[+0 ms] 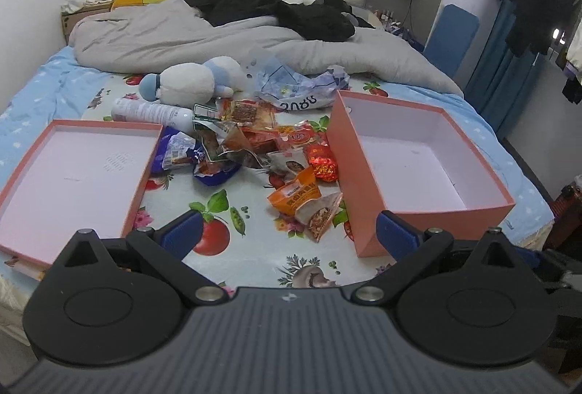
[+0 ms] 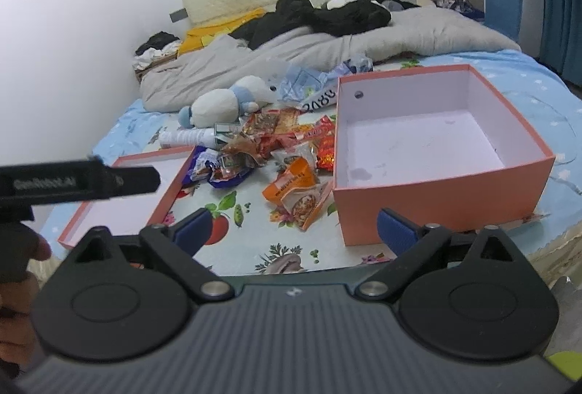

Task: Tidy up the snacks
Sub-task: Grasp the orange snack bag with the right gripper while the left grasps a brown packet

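A pile of snack packets lies on the fruit-print sheet between a shallow pink lid on the left and a deep pink box on the right, both with nothing in them. An orange packet and a clear nut packet lie nearest. My left gripper is open, held back from the pile, holding nothing. In the right wrist view the pile, lid and box show again. My right gripper is open and holds nothing. The left gripper's body shows at the left.
A white bottle, a white-and-blue plush toy and a crumpled plastic bag lie behind the pile. A grey duvet and black clothes cover the far half of the bed. A wardrobe and hanging clothes stand at the right.
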{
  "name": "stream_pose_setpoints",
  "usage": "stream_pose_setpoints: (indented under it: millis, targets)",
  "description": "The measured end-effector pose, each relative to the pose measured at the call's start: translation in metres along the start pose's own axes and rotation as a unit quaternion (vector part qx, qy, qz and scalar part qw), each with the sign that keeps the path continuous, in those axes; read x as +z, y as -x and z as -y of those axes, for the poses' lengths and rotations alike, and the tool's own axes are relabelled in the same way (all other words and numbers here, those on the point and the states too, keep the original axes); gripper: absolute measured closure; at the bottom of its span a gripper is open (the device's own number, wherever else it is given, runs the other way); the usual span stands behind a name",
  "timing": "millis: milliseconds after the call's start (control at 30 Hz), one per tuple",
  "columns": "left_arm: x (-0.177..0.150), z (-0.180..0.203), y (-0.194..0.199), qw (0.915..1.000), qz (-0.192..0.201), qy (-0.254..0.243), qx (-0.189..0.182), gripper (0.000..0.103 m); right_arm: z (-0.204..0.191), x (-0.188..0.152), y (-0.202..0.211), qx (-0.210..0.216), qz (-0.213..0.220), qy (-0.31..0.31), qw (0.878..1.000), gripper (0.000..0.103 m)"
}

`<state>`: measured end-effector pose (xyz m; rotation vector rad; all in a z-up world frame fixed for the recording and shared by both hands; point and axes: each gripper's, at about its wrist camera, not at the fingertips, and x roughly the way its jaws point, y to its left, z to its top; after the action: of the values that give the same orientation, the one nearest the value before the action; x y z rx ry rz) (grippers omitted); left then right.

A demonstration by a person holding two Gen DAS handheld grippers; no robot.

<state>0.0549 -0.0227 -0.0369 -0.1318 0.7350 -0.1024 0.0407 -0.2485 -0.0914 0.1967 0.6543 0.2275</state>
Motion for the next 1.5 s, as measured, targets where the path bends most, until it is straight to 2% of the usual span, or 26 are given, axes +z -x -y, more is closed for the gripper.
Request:
stream_pose_setpoints:
  millis: [200, 300, 333, 367, 400, 433, 500, 600, 733, 800, 900, 1067, 1300, 1500]
  targets:
    - [0.007, -0.004, -0.02, 0.9999, -0.015, -0.004, 0.003, 0.001, 0.001, 0.004, -0.018, 0.004, -0.008, -0.008, 1.0, 0.005]
    - [0.011, -0.008, -0.028, 0.9999, -0.016, -0.001, 0.005, 0.001, -0.001, 0.007, -0.026, 0.006, -0.011, 0.0, 1.0, 0.011]
    - [0.011, -0.009, -0.03, 0.9999, -0.013, -0.003, 0.006, 0.001, -0.002, 0.008, -0.028, 0.01, -0.014, 0.003, 1.0, 0.016]
    - [0.013, -0.01, -0.032, 0.9999, -0.01, -0.005, 0.009, 0.002, -0.003, 0.009, -0.031, 0.013, -0.016, 0.008, 1.0, 0.029]
    - [0.015, -0.012, -0.036, 0.9999, -0.008, -0.005, 0.013, 0.002, -0.005, 0.009, -0.034, 0.013, -0.021, 0.014, 1.0, 0.035]
    - [0.017, -0.015, -0.04, 0.9999, -0.008, -0.002, 0.014, 0.002, -0.007, 0.01, -0.038, 0.014, -0.027, 0.022, 0.999, 0.039]
    - [0.02, -0.02, -0.048, 0.9998, -0.01, 0.002, 0.014, 0.002, -0.013, 0.01, -0.046, 0.012, -0.034, 0.042, 0.998, 0.042]
    - [0.024, -0.031, -0.065, 0.9997, -0.022, 0.01, 0.011, 0.004, -0.021, 0.008, -0.058, 0.01, -0.041, 0.068, 0.997, 0.042]
    - [0.025, -0.045, -0.084, 0.999, -0.035, 0.025, 0.011, 0.005, -0.028, 0.01, -0.079, 0.038, -0.07, 0.073, 0.994, 0.041]
    - [0.026, -0.054, -0.096, 0.9985, -0.042, 0.031, 0.013, 0.005, -0.035, 0.01, -0.088, 0.034, -0.076, 0.09, 0.992, 0.039]
    - [0.029, -0.068, -0.113, 0.9977, -0.049, 0.045, 0.014, 0.005, -0.045, 0.012, -0.101, 0.032, -0.076, 0.108, 0.991, 0.03]
    - [0.036, -0.084, -0.145, 0.9969, -0.056, 0.054, 0.015, 0.005, -0.051, 0.022, -0.134, 0.031, -0.088, 0.127, 0.988, 0.029]
    - [0.052, -0.099, -0.196, 0.9958, -0.069, 0.061, 0.004, 0.005, -0.064, 0.023, -0.181, 0.003, -0.109, 0.186, 0.977, 0.03]
    - [0.073, -0.113, -0.241, 0.9936, -0.073, 0.084, -0.013, 0.005, -0.072, 0.016, -0.223, -0.026, -0.13, 0.244, 0.961, 0.03]
